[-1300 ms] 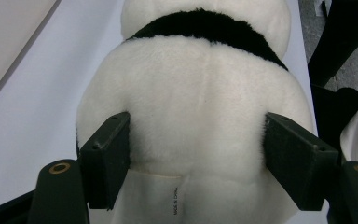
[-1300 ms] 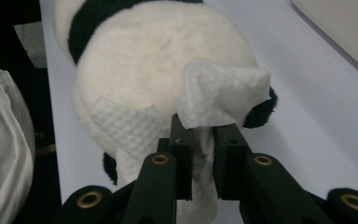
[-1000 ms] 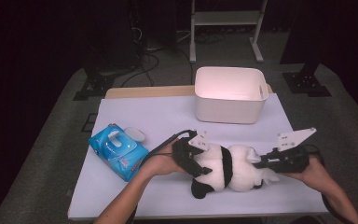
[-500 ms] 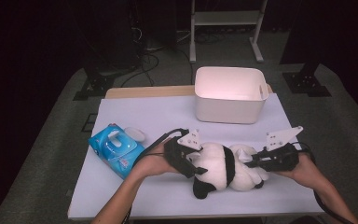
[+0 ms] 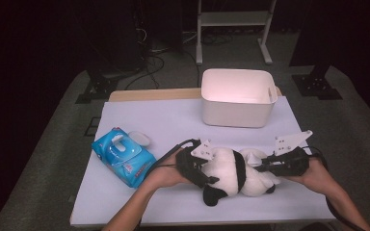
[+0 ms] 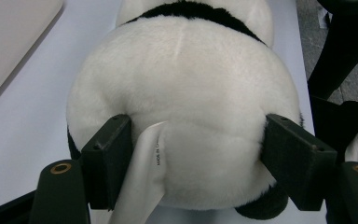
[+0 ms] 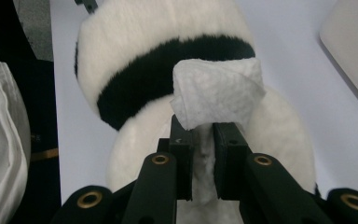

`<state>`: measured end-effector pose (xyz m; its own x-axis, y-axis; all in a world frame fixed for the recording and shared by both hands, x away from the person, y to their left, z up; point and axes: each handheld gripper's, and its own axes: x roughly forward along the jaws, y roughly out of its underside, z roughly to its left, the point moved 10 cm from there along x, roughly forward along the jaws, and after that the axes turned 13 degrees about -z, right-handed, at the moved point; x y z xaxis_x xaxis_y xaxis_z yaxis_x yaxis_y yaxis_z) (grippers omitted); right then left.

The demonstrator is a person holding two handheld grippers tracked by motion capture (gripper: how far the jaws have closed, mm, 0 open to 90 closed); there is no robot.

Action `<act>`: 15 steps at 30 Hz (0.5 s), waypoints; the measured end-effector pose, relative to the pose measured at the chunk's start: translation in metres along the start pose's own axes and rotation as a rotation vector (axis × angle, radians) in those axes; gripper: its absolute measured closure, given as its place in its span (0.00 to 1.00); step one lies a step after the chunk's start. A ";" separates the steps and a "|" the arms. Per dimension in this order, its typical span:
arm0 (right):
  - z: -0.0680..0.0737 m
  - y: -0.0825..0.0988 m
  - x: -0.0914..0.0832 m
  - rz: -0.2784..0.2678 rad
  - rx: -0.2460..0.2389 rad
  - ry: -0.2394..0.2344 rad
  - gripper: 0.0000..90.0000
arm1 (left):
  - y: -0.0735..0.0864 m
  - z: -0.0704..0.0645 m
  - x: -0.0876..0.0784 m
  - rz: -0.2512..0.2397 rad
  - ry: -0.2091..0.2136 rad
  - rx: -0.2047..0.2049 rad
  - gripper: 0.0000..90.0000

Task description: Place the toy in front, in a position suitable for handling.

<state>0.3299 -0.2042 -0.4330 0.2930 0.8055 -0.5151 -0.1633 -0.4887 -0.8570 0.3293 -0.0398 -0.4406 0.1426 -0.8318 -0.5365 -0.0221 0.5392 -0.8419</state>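
**Panda held steady, wipe brought onto its back**

Since a second ago the right gripper (image 5: pixel 265 166) has swung in from the right, and it now sits against the plush panda (image 5: pixel 233 173) instead of hanging clear of it. The panda has barely shifted on the white table (image 5: pixel 173 120). By my reading, the wiping is about to begin, or has only just begun.

The left gripper (image 6: pixel 193 154) has its jaws spread wide around the panda's white rump, both pads pressing into the fur, with the sewn-in label (image 6: pixel 144 182) lying just inside one pad. The right gripper's jaws stand nearly together, pinching a folded white wipe (image 7: pixel 216 91), whose free end rests on the panda's black band; how firmly it presses I cannot tell.

The panda lies on its side at the near edge of the table, right of the blue wet-wipe pack (image 5: pixel 123 156) and nearer than the white bin (image 5: pixel 238 98).
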 end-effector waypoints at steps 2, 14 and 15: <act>0.001 -0.003 0.003 -0.002 -0.004 -0.006 0.88 | -0.002 -0.001 0.003 -0.001 0.003 -0.001 0.30; 0.003 -0.017 0.016 -0.010 -0.008 -0.054 0.88 | -0.011 -0.001 0.020 -0.036 0.007 0.006 0.30; 0.003 -0.016 0.015 -0.009 -0.005 -0.052 0.88 | -0.012 -0.001 0.020 -0.040 0.009 0.008 0.30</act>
<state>0.3342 -0.1831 -0.4269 0.2455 0.8260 -0.5073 -0.1563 -0.4828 -0.8617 0.3311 -0.0628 -0.4412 0.1340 -0.8540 -0.5028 -0.0083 0.5064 -0.8623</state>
